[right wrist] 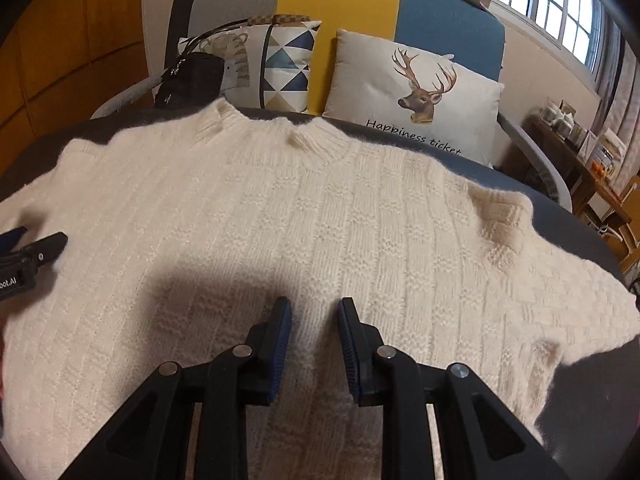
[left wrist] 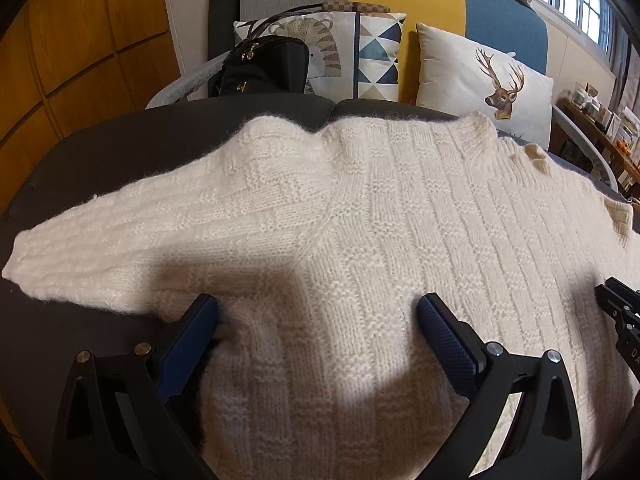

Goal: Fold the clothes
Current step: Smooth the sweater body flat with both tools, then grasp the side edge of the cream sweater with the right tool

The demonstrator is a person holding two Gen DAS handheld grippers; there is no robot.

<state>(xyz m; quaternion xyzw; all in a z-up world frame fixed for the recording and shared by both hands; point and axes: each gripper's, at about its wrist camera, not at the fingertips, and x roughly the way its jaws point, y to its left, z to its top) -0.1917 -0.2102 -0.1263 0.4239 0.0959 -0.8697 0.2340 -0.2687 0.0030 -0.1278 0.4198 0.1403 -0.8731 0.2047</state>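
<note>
A cream knitted sweater (left wrist: 400,208) lies spread flat on a dark grey seat (left wrist: 120,136), collar (right wrist: 256,124) at the far side. Its one sleeve (left wrist: 120,232) stretches out to the left, the other sleeve (right wrist: 560,288) to the right. My left gripper (left wrist: 318,304) hangs open wide just over the body near the left armpit, nothing between its pads. My right gripper (right wrist: 315,306) hovers over the middle of the body (right wrist: 300,208), jaws a narrow gap apart with only flat knit below. Each gripper shows at the other view's edge: the right gripper (left wrist: 618,312), the left gripper (right wrist: 32,256).
Behind the seat stand a deer cushion (right wrist: 416,96), a triangle-patterned cushion (right wrist: 288,68) and a black handbag (left wrist: 264,68) against a grey, yellow and blue backrest (right wrist: 340,4). A cluttered side table (right wrist: 580,140) is at the right, wooden cabinets (left wrist: 80,40) at the left.
</note>
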